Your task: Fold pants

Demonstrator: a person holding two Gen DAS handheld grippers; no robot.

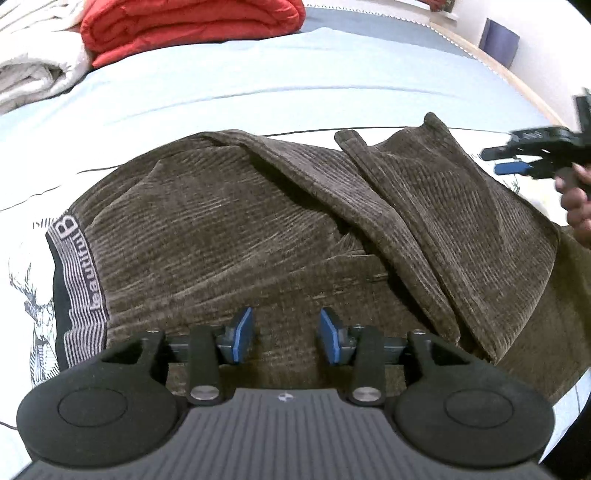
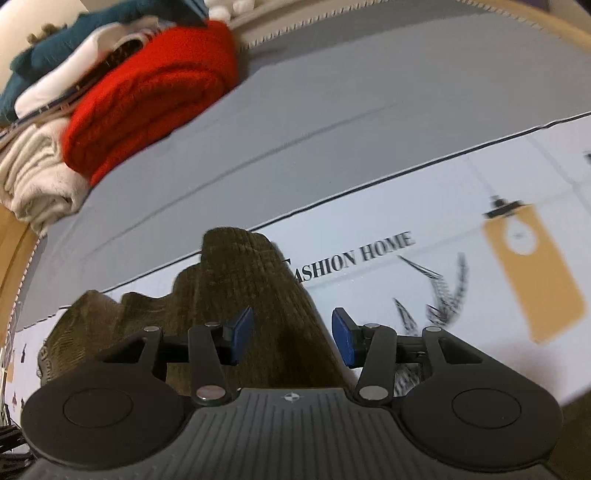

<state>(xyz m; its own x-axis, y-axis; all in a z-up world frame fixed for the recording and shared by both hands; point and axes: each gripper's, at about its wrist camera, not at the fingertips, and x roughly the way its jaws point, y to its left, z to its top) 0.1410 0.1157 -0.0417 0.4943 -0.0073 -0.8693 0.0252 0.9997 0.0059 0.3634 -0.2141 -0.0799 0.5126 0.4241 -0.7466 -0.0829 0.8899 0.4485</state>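
Observation:
Brown corduroy pants (image 1: 258, 229) lie bunched on the bed, a leg folded over across the right side. Their grey striped waistband (image 1: 79, 284) with lettering is at the left. My left gripper (image 1: 286, 339) is open and empty just above the near part of the pants. My right gripper (image 2: 291, 339) is open and empty over a brown pant leg (image 2: 255, 295). It also shows in the left wrist view (image 1: 524, 155) at the far right, held by a hand, beside the pants' right edge.
The bed has a light blue and white printed sheet (image 1: 221, 85) with "FASHION HOME" lettering (image 2: 354, 258). A red folded blanket (image 1: 192, 26) and a cream one (image 1: 33, 74) are stacked at the far left. A wooden bed edge (image 1: 517, 77) runs along the far right.

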